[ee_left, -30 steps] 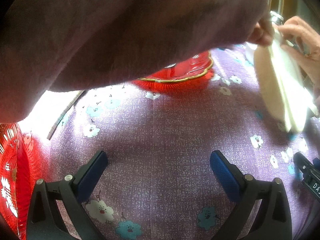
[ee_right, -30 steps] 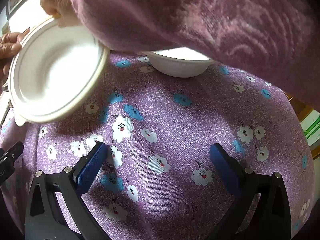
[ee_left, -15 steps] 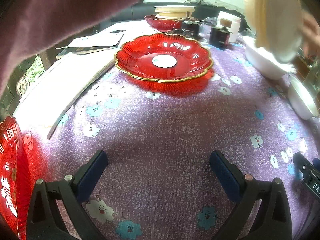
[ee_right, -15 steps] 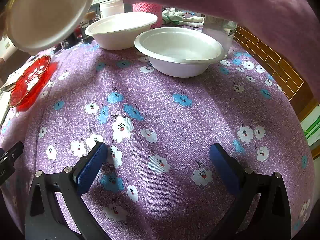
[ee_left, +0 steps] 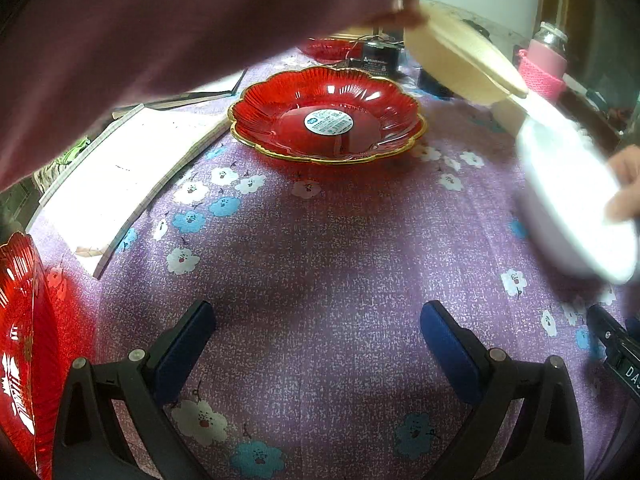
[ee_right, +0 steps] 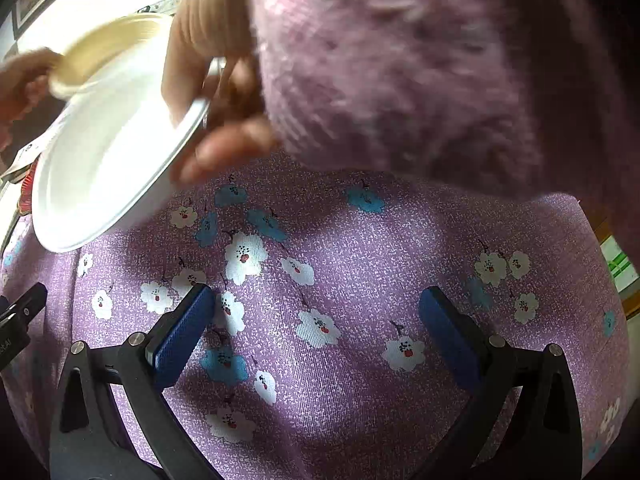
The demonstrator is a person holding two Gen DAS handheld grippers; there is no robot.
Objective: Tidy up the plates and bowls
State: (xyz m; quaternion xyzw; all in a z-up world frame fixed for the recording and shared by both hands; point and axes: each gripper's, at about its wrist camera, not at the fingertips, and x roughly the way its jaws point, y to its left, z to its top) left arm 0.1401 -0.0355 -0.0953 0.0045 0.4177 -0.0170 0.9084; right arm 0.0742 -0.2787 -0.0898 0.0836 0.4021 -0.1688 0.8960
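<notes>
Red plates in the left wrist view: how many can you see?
3. One red plate sits centre on the cloth, a second is at the left edge, a third lies far back, partly hidden. The sleeve may hide more.

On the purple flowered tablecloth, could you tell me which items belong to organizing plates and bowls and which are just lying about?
Part of the job:
- red scalloped plate
- second red plate at the left edge
- white bowl, hand-held
- beige bowl, hand-held

Just lying about:
- open notebook
- pink-sleeved bottle
- small black box
</notes>
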